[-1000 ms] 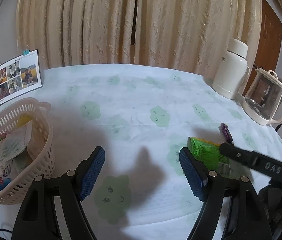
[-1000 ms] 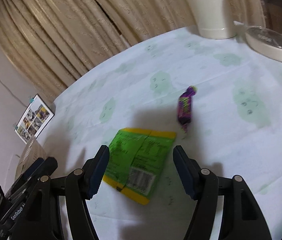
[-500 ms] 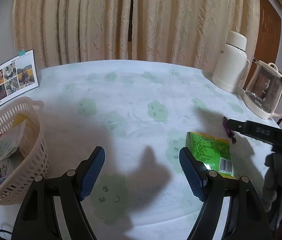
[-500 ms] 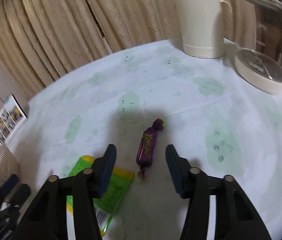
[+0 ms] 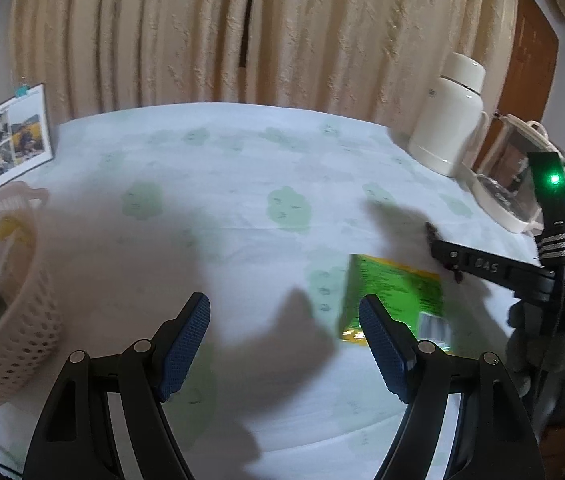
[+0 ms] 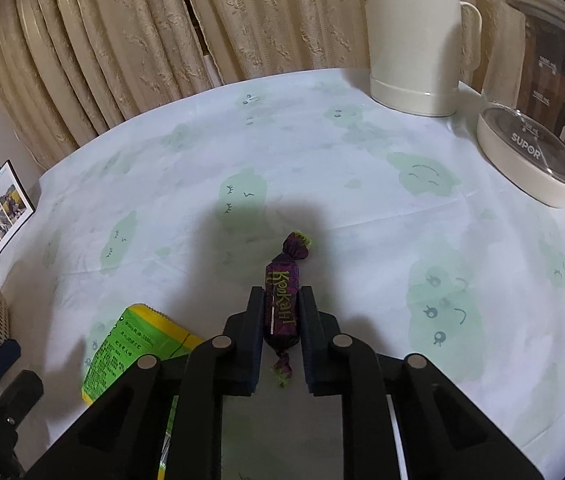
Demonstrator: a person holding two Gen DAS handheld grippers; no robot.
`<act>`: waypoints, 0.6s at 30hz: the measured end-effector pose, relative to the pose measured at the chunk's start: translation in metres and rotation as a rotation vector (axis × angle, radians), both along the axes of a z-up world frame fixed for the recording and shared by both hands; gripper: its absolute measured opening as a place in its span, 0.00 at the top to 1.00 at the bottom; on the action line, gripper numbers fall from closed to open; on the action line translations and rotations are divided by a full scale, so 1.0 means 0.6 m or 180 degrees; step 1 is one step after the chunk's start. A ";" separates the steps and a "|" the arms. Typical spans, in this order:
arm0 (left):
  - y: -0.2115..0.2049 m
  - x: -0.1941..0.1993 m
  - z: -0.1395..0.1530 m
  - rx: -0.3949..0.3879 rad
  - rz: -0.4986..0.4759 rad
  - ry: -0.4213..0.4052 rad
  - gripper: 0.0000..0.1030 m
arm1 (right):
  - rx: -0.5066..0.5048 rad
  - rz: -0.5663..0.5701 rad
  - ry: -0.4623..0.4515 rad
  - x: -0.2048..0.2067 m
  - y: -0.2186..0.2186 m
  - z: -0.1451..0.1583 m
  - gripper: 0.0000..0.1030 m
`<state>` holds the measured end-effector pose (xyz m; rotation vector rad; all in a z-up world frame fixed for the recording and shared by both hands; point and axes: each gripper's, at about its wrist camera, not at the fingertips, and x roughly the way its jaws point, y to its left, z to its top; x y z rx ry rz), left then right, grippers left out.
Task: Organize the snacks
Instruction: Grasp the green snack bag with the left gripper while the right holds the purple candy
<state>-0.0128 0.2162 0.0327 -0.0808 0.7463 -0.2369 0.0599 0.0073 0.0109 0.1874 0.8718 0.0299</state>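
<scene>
The right gripper [image 6: 281, 310], low in the centre of its own view, has its two black fingers pressed against the sides of a purple wrapped candy [image 6: 281, 304] that lies on the cloud-print tablecloth [image 6: 322, 160]; the candy's twisted ends stick out ahead of and behind the fingers. Just left of it, at lower left, lies a green and yellow snack packet [image 6: 130, 356], partly hidden by the gripper's frame. A white thermos jug [image 6: 414, 36] and a glass kettle [image 6: 542, 120] stand at upper right.

The left gripper [image 5: 284, 336] hangs spread wide over bare cloth, gripping nothing, its right blue pad overlapping the snack packet [image 5: 394, 288]. Only this view shows the contents of the cream plastic basket [image 5: 22, 320] at left, with packets inside, and the right gripper [image 5: 448, 258] from the side, which hides most of the candy. A photo sheet [image 5: 2, 144] stands at far left.
</scene>
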 end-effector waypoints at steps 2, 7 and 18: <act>-0.014 0.003 0.001 -0.0068 -0.0114 0.0047 0.25 | 0.0032 -0.0001 -0.0001 -0.003 -0.006 -0.001 0.85; -0.058 0.018 0.001 -0.0051 -0.0355 0.0129 0.25 | 0.0091 -0.0001 0.0002 -0.008 -0.021 -0.001 0.86; -0.132 0.053 -0.022 0.0049 -0.0687 0.0399 0.25 | 0.0196 -0.0023 0.0034 -0.012 -0.037 0.000 0.86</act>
